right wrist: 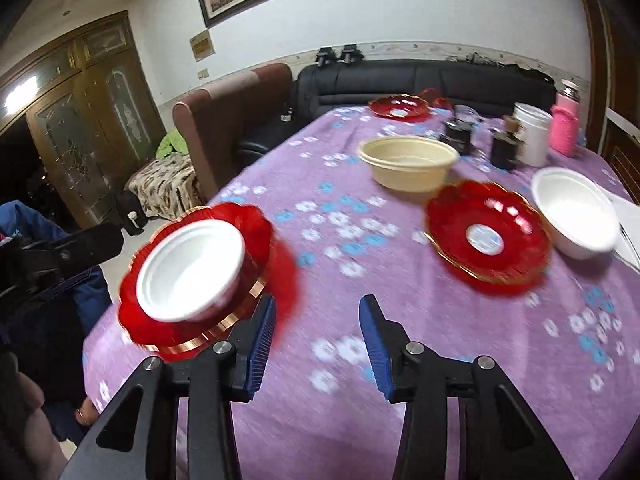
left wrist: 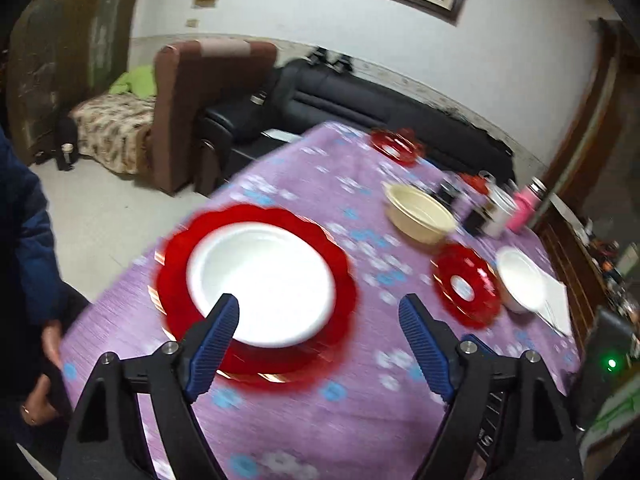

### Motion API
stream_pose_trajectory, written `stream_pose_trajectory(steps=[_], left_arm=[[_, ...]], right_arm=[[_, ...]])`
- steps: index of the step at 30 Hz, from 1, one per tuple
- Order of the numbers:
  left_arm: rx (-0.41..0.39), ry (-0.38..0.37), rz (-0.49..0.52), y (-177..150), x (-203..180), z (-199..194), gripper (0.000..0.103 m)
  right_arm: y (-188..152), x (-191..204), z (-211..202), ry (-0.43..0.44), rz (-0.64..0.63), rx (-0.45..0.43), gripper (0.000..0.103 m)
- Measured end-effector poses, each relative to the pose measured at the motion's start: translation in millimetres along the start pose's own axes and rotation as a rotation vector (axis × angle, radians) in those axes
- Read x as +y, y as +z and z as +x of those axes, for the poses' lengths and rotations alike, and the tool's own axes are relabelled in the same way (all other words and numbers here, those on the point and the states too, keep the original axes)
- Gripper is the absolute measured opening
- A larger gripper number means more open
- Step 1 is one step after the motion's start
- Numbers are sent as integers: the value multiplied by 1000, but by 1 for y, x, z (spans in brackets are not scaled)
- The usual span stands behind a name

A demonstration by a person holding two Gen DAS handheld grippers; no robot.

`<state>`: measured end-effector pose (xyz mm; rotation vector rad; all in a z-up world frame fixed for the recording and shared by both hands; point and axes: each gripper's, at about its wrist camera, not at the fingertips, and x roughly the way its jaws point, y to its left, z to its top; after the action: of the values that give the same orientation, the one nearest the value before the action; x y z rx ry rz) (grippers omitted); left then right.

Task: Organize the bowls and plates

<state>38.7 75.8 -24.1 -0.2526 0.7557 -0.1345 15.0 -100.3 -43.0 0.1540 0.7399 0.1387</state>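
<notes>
A white bowl point(left wrist: 262, 282) sits in a red scalloped plate point(left wrist: 176, 256) at the near left of the purple table; both show in the right wrist view, bowl point(right wrist: 188, 270) on plate point(right wrist: 276, 256). My left gripper point(left wrist: 318, 308) is open and empty, its left finger over the bowl's near rim. My right gripper point(right wrist: 318, 310) is open and empty above bare cloth, right of that plate. A second red plate point(right wrist: 486, 236) lies empty mid-right, beside another white bowl point(right wrist: 574, 212). A cream bowl point(right wrist: 408, 162) stands behind. A third red plate point(right wrist: 398, 107) lies at the far edge.
Jars, a white tub point(right wrist: 530, 134) and a pink bottle point(right wrist: 565, 124) cluster at the far right of the table point(right wrist: 320, 420). White paper point(right wrist: 630, 224) lies under the right bowl. A black sofa point(right wrist: 420, 80) and brown armchair point(right wrist: 240, 108) stand beyond.
</notes>
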Motion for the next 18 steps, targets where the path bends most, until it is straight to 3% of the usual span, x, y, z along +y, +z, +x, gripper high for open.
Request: stream_pose_trajectory(steps=[8, 18], left_arm=[[96, -39, 91, -34, -47, 14, 82], [162, -46, 136, -53, -67, 37, 82]], right_arm=[[-24, -83, -27, -94, 119, -19, 47], [-24, -152, -31, -164, 250, -11, 47]])
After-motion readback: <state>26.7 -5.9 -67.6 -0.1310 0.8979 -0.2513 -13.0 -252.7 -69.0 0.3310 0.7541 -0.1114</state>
